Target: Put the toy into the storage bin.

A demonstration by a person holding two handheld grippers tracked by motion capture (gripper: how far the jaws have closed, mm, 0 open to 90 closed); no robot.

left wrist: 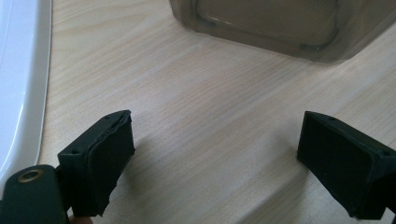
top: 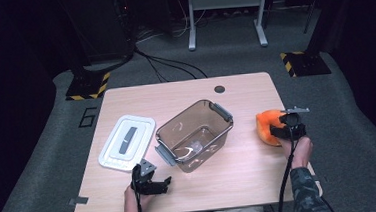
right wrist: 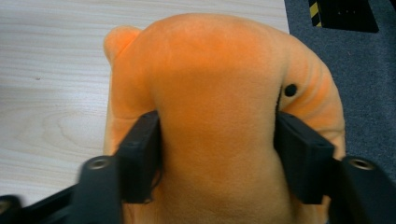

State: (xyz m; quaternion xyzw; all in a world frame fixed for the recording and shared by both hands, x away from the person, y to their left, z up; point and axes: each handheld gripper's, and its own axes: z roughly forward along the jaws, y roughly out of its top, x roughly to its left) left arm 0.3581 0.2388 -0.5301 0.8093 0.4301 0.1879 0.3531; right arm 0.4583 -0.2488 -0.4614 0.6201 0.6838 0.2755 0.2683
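Right claw (right wrist: 217, 154) is clamped on the orange plush toy (right wrist: 219, 107), ready to lift toward the clear bin (top: 194, 133); left claw (left wrist: 215, 158) waits open

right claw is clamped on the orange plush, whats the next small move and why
Probably lift the orange plush toy straight up off the table. The right claw already has both pads pressed into its sides, so the grip looks set, and the toy sits near the table's right edge. The open clear container stands at the table's middle with its lid off beside it, a likely destination.
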